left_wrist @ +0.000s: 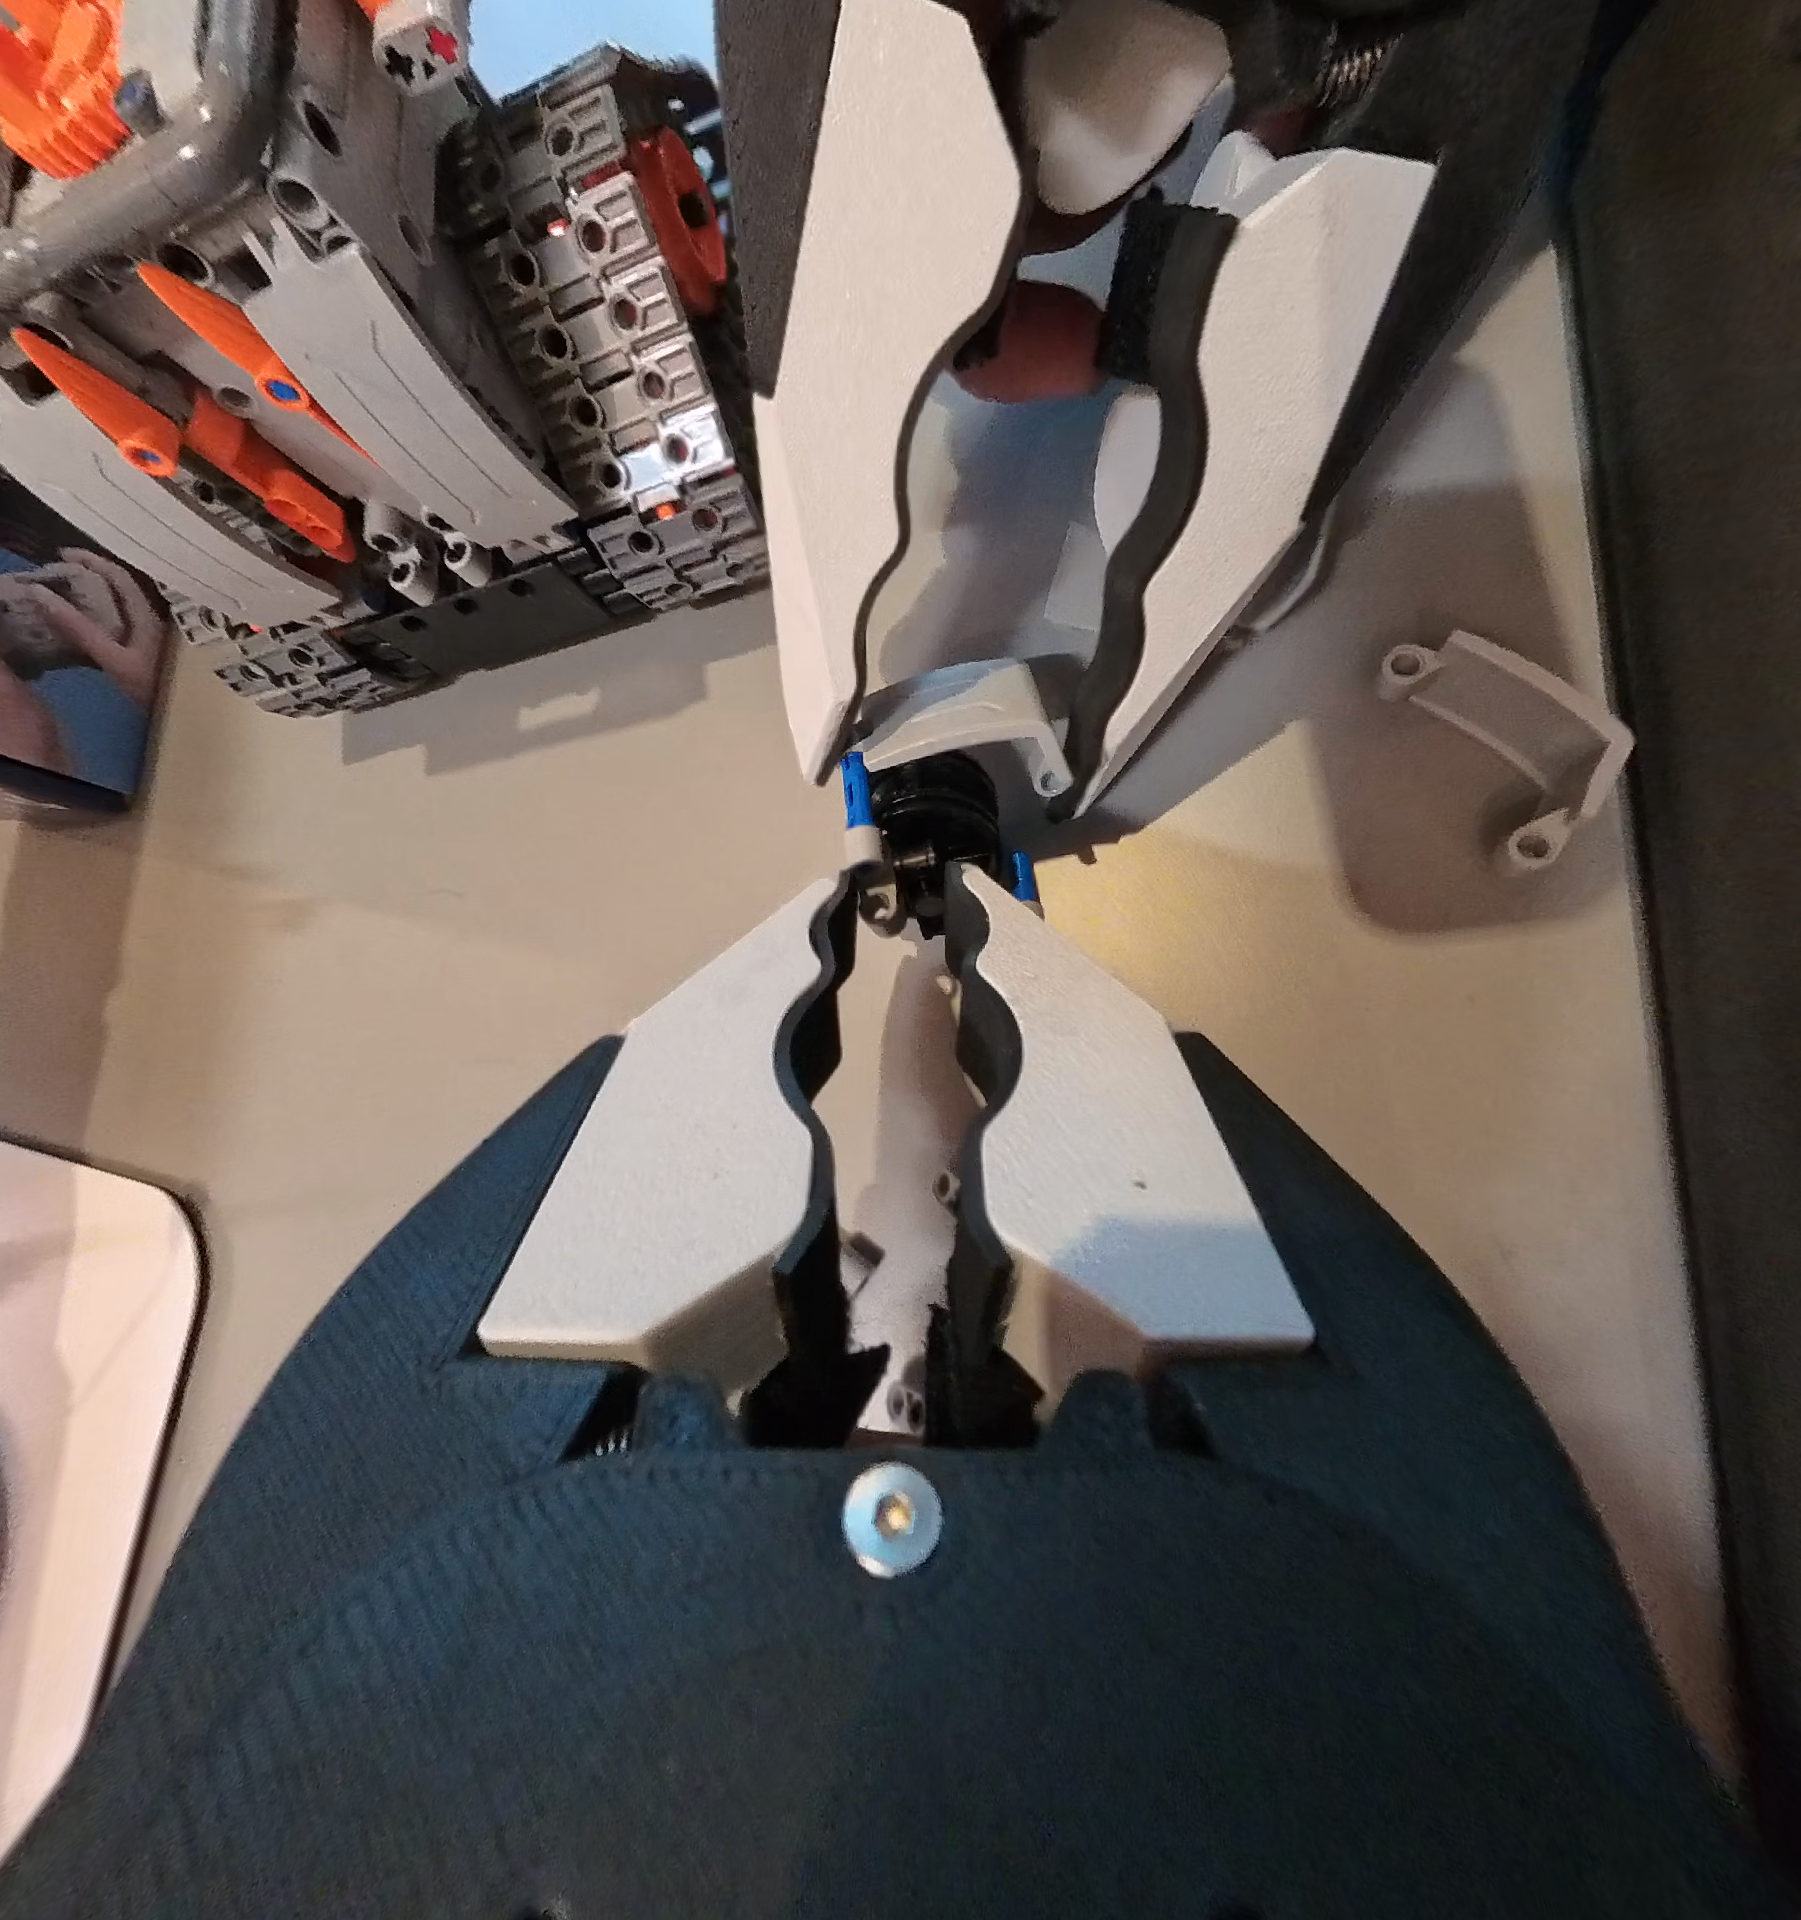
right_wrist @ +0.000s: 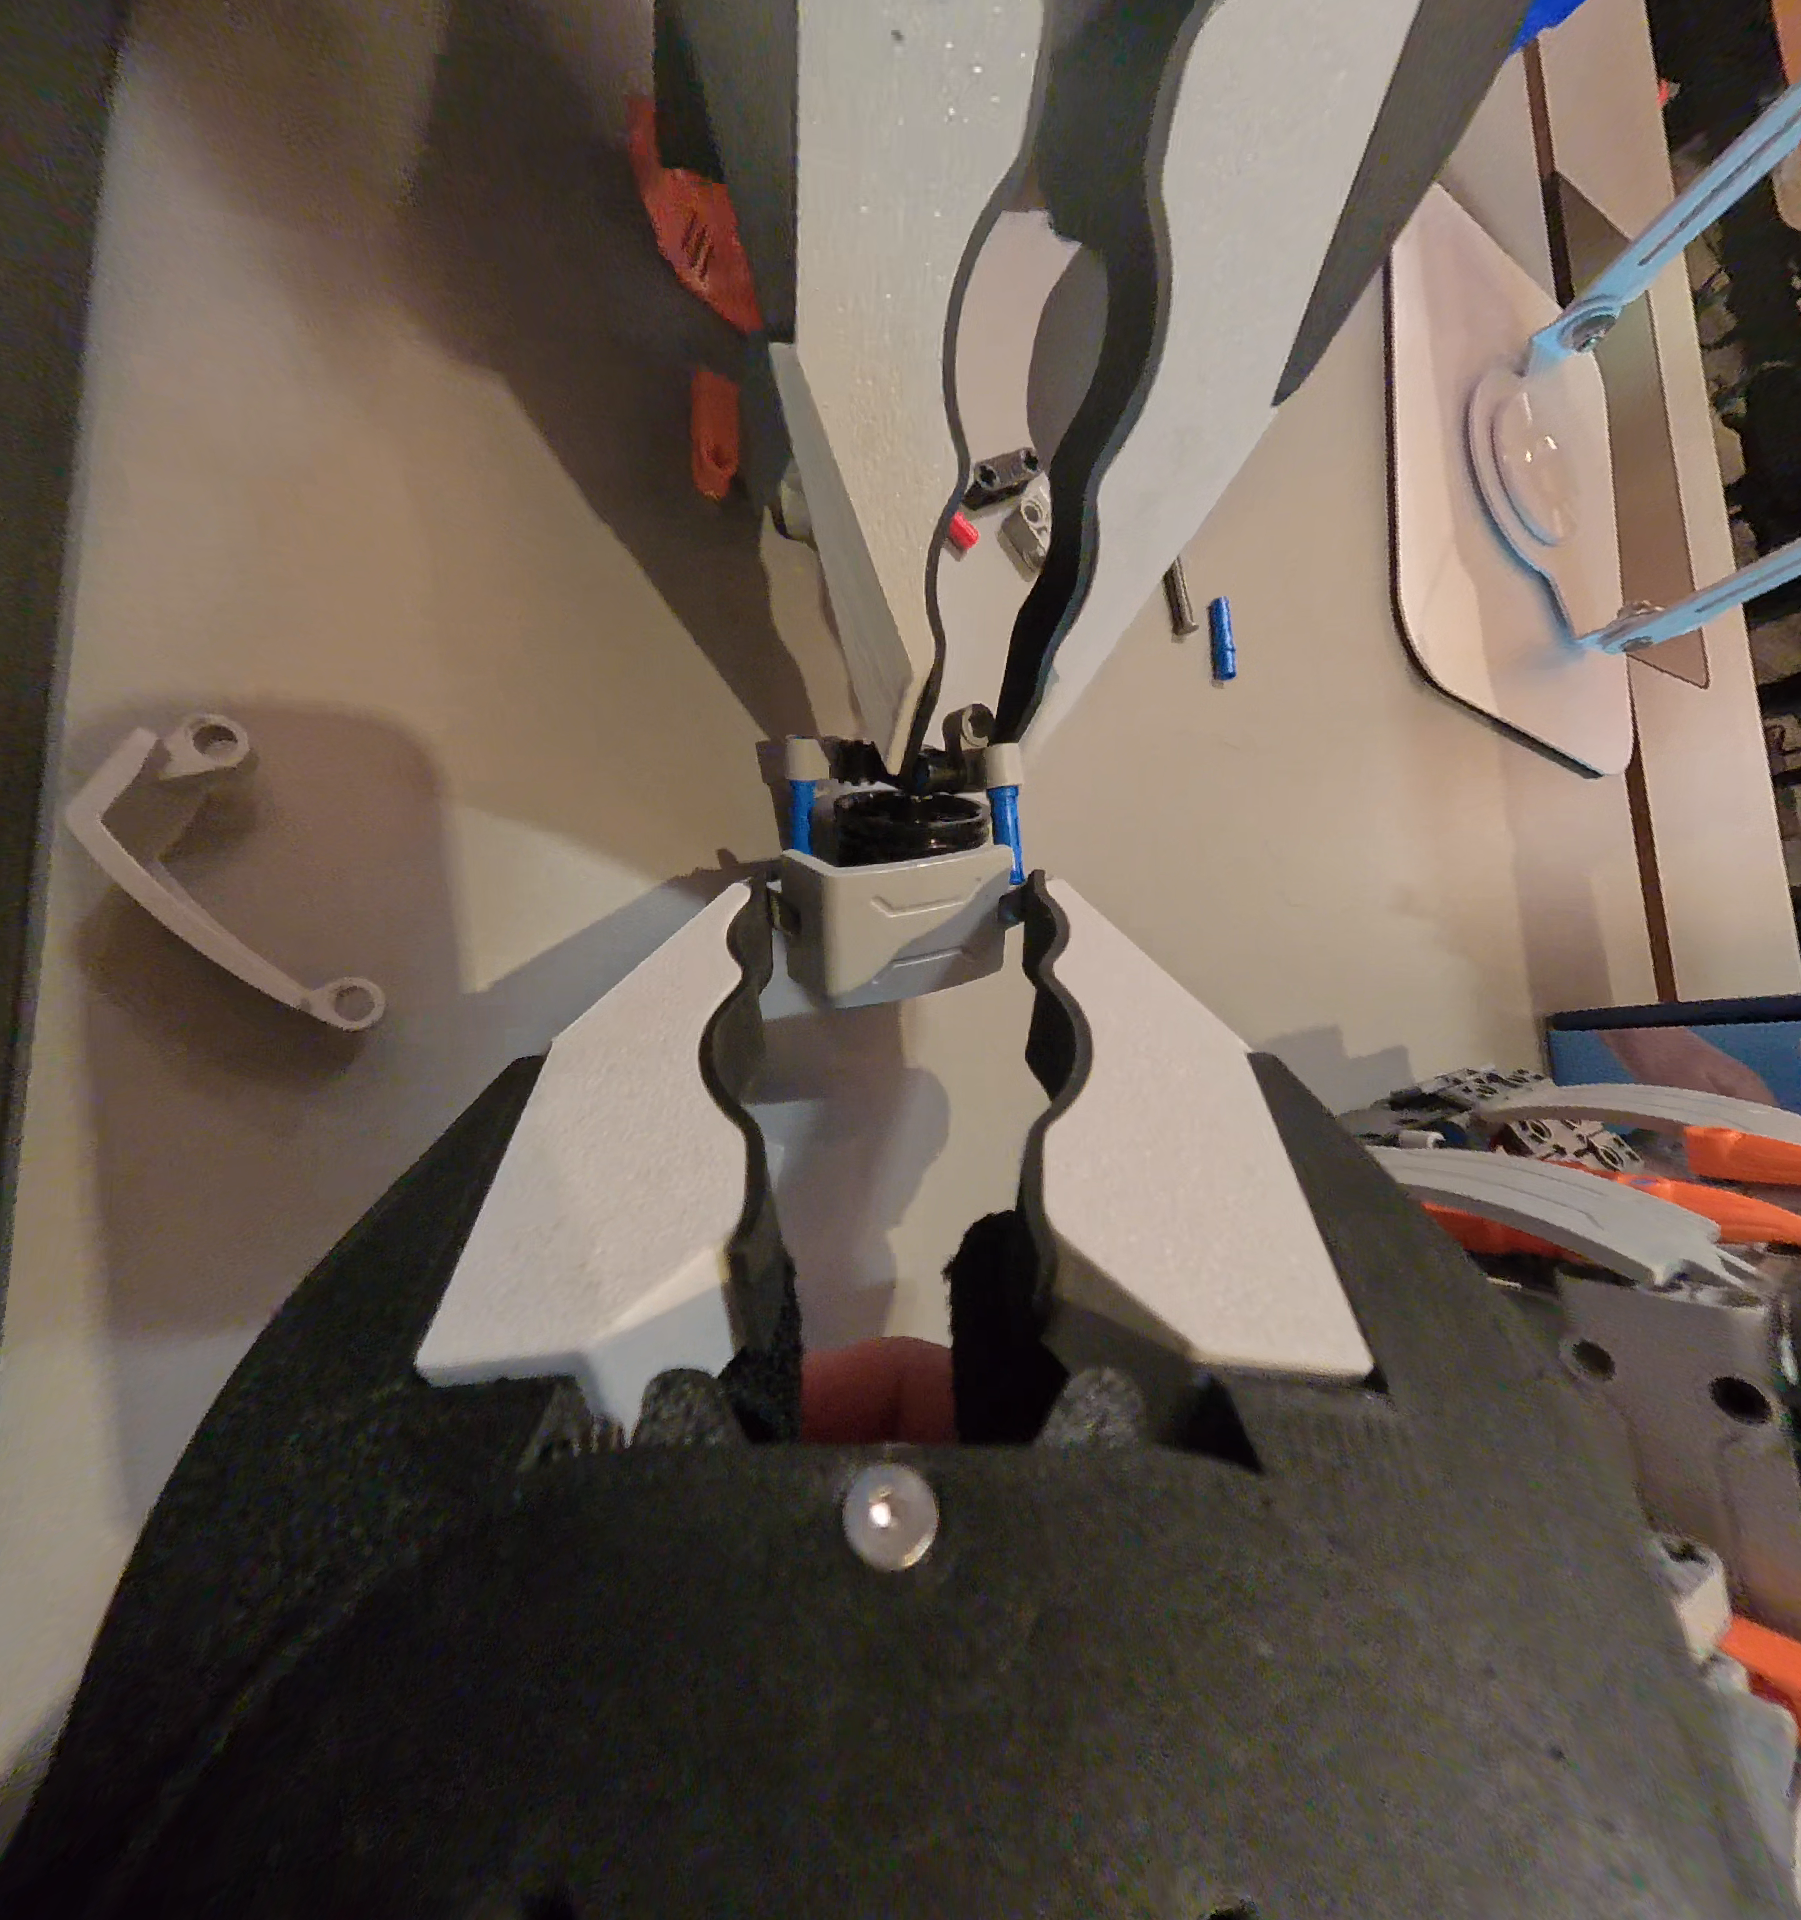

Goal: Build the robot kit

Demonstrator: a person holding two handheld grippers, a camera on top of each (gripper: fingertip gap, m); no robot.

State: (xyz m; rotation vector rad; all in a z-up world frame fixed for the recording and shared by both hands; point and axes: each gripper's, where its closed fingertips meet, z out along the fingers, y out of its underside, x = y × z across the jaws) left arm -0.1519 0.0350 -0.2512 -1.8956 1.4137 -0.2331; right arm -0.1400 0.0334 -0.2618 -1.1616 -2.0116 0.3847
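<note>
While both grippers meet nose to nose above the beige table (left_wrist: pixel 439 935), a small brick-built sub-assembly (right_wrist: pixel 901 883) hangs between them, clear of the surface. From the right wrist view, the right gripper (right_wrist: pixel 891 914) pinches the grey shell panel (right_wrist: pixel 891 930) of that piece, one finger on each side wall, jaws drawn in to the panel's width. Across from it, the left gripper (left_wrist: pixel 901 899) has its tips closed down narrow on the black ridged hub (left_wrist: pixel 932 810) end, right by a blue pin (left_wrist: pixel 852 784) capped in grey; so both are clamped on the same little build.

My read on handling: it looks light, hard plastic, stiff in each part but only friction-fitted, so a twist or a pull could pop the pins out. The smooth shell walls look slippery; the flat sides of the panel and the ridged hub seem the safest purchase, not the thin blue pins.

Round about: a curved grey panel piece (right_wrist: pixel 221 862) lies alone on the table, well apart. Loose bits sit farther off in the right wrist view, a blue pin (right_wrist: pixel 1223 639), a dark axle (right_wrist: pixel 1182 597), a small grey connector (right_wrist: pixel 1029 525) and a black one (right_wrist: pixel 1005 470). A big tracked model (left_wrist: pixel 376 364) in grey and orange stands near the table's far side, with a printed box (left_wrist: pixel 39 675) beside it and a white tray (right_wrist: pixel 1478 499) off to one edge.
</note>
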